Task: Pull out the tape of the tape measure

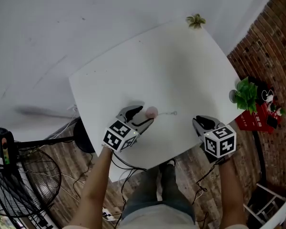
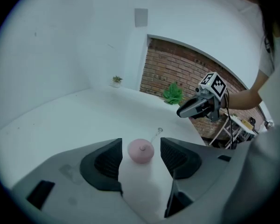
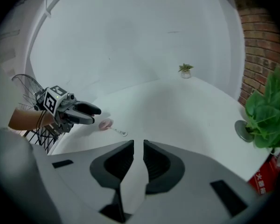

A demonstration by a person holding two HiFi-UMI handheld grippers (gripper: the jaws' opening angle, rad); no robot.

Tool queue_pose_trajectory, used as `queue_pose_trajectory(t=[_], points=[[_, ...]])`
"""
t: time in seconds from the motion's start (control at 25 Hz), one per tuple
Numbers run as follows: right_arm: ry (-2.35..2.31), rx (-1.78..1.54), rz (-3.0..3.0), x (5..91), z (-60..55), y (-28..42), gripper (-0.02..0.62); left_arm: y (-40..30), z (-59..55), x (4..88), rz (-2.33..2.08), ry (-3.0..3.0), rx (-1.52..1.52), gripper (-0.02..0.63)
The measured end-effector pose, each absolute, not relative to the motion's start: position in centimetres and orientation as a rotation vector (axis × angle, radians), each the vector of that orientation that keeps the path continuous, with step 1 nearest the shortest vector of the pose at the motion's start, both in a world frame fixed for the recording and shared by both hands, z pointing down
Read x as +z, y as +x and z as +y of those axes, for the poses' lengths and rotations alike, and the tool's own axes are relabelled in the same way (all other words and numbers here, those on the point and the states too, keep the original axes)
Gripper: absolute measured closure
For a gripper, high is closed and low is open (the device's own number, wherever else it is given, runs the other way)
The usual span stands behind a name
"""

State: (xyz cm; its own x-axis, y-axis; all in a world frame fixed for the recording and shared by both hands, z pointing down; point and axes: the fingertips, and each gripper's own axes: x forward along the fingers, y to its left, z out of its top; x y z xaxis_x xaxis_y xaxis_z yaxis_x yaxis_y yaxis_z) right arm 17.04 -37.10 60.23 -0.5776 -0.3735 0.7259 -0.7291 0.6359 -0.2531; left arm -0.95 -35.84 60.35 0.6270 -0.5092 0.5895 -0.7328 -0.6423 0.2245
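1. White tabletop point(image 1: 181, 56) fills most of the head view. A brick wall point(image 1: 271, 42) runs along one side and a floor fan point(image 1: 24, 175) stands down by the person's left arm.
2. From the same view, the left gripper point(image 1: 147, 114) sits close to the table's near edge with its jaws standing wide. The pink tape measure point(image 1: 152, 112) lies on the table right at its tips. A short, thin run of tape point(image 1: 164, 113) leads out of the case, away from that gripper, and ends in a small ring point(image 1: 174, 112).
3. The right gripper point(image 1: 196, 120) is off to the far side of the ring, apart from it, at the table's edge. A leafy plant point(image 1: 246, 94) stands beyond this gripper, and a small potted plant point(image 1: 196, 20) sits at the far corner.
4. The left gripper view looks down its own jaws, which are well apart. The tape measure point(image 2: 141, 151) rests between the two pads with a sliver of table showing on either side, so neither pad presses on it. The ring point(image 2: 159, 131) lies just past the tips, nearer the right-hand jaw. The right gripper point(image 2: 181, 112) hangs farther ahead and to the right.
5. The right gripper view shows its jaws drawn nearly together with only a thin slit between them and nothing in it. Ahead and to its left is the left gripper point(image 3: 97, 115), with the tape measure point(image 3: 105, 124) at its tips and the ring point(image 3: 123, 133) on the side towards this gripper.
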Motion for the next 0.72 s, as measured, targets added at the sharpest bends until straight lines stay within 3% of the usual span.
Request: queue_pose_trajectory(t=[0.36, 0.72], points=[[1.130, 0.722, -2.311, 53.6, -38.1, 20.4, 0.529, -4.0, -35.1, 53.1, -1.320, 2.333, 0.392, 0.367], [1.445, 0.471, -2.506, 42.1, -36.9, 21.3, 0.526, -7.8, -31.7, 44.0, -1.860, 2.056, 0.194, 0.399]])
